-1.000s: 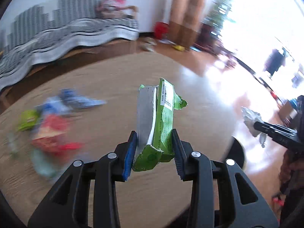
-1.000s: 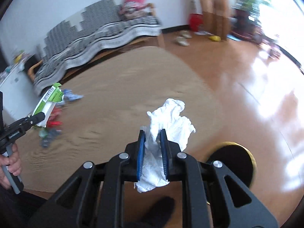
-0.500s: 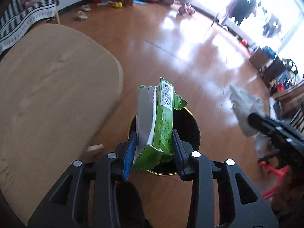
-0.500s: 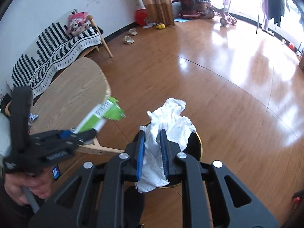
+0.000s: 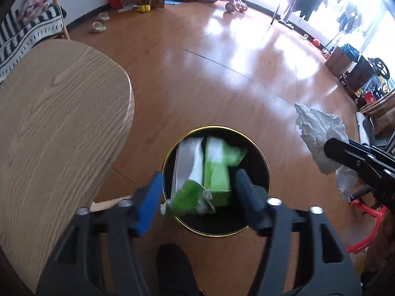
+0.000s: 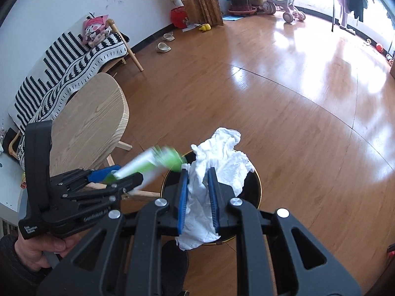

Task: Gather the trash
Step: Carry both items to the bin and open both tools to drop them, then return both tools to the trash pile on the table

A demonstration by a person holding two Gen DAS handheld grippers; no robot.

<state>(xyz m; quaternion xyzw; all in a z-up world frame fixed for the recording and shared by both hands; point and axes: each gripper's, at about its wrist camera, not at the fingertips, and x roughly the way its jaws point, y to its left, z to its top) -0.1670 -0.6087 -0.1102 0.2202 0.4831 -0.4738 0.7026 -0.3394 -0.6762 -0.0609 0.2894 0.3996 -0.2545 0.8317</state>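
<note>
Left tool (image 5: pixel 196 191) has just been opening, jaws wide; green wrapper (image 5: pixel 207 172) sits loose between them, over bin (image 5: pixel 265 170). Hold steady till it drops. Right tool (image 6: pixel 198 197) narrow, gripping tissue (image 6: pixel 219 157) above bin — release next, centred.

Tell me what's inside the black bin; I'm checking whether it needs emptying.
The black bin shows only a dark interior. The green wrapper, between the left gripper's just-opened jaws, and the white tissue in the right gripper cover much of its opening, so contents stay unseen.
</note>
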